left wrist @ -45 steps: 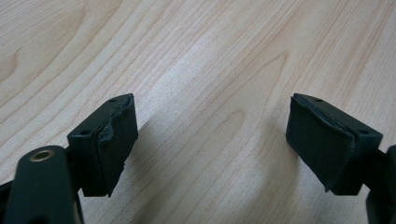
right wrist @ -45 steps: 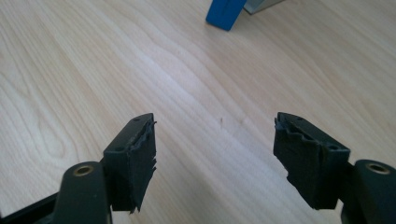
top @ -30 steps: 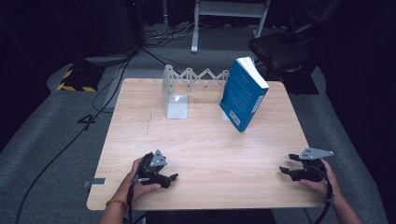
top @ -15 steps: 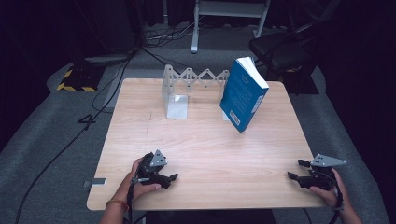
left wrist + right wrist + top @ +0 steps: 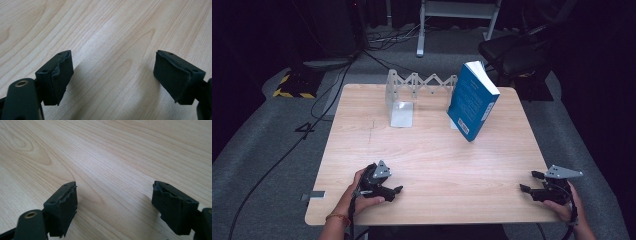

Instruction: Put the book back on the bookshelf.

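Jaws of both grippers gape empty, well apart from the blue book (image 5: 472,100).

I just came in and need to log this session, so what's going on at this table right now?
A person sits at a wooden table with a two-jaw gripper in each hand. The left gripper and right gripper both rest near the front edge, open and empty; the right one's jaws have just been opening. At the far side, a blue book stands tilted, beside a metal folding rack with a small clear box at its left end. Nothing is being touched.
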A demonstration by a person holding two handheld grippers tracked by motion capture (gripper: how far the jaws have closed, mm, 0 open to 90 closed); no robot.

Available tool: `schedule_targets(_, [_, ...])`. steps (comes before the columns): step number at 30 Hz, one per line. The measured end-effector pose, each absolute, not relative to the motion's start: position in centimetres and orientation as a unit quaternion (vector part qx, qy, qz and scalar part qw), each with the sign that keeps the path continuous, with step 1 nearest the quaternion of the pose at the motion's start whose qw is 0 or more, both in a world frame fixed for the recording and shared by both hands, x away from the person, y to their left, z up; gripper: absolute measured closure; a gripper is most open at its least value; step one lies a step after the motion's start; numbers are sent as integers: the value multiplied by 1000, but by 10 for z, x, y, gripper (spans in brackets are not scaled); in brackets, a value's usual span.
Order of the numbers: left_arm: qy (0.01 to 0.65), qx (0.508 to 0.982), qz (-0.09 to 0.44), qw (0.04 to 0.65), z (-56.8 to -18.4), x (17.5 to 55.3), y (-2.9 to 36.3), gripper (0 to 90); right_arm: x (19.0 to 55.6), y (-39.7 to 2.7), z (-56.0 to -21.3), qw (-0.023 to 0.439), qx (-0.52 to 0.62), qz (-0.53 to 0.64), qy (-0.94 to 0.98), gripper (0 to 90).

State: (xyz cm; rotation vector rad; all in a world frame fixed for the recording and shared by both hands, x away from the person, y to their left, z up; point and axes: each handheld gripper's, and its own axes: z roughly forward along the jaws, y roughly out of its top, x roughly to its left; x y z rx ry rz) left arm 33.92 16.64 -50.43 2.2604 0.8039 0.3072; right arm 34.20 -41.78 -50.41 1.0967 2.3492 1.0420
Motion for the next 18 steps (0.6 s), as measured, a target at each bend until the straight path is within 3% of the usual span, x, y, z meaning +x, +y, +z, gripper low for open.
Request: schedule_targets(18, [312, 874, 117, 354, -504, 339, 166, 162, 342, -418, -504, 175, 393, 366, 825, 205])
